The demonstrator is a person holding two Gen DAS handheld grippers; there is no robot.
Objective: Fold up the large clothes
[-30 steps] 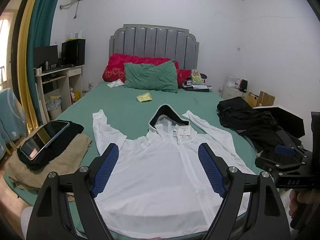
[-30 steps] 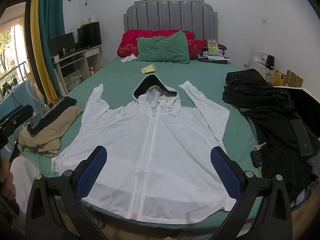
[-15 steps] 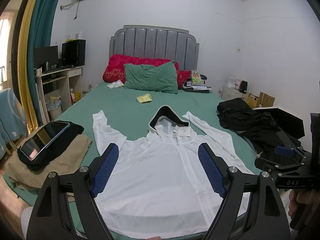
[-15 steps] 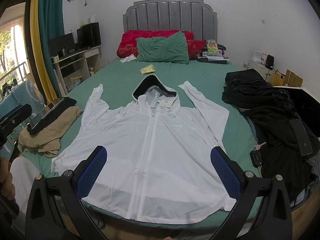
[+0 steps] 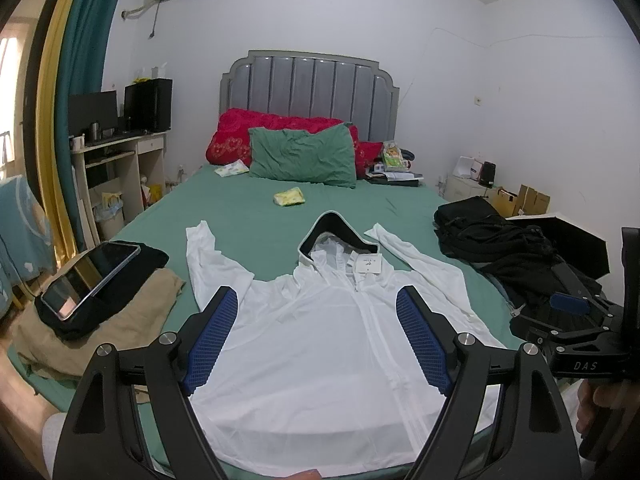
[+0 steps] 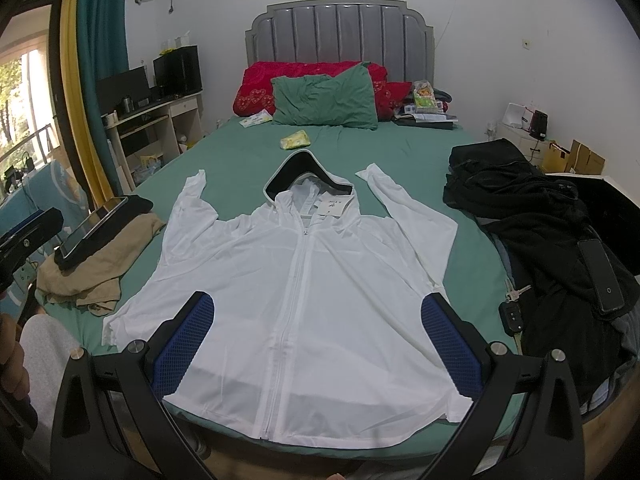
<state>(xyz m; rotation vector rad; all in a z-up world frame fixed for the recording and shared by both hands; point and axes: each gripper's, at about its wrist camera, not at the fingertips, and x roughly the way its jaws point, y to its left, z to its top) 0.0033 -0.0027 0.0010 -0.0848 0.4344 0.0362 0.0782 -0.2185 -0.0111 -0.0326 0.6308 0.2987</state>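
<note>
A white hooded zip jacket (image 5: 320, 332) lies flat, front up, on the green bed (image 5: 248, 208), sleeves spread outward, hood with dark lining toward the headboard. It also shows in the right wrist view (image 6: 304, 272), hem at the near bed edge. My left gripper (image 5: 318, 340) is open and empty, held above the jacket's lower part. My right gripper (image 6: 316, 340) is open and empty above the hem. The right gripper's body shows at the right edge of the left wrist view (image 5: 580, 336).
A tablet (image 5: 88, 276) rests on folded black and tan clothes (image 5: 120, 316) at the bed's left edge. A black clothes pile (image 6: 540, 220) with a phone (image 6: 602, 276) and keys (image 6: 514, 308) lies right. Pillows (image 6: 324, 100), a small packet (image 6: 296, 140), a desk (image 6: 152, 128) beyond.
</note>
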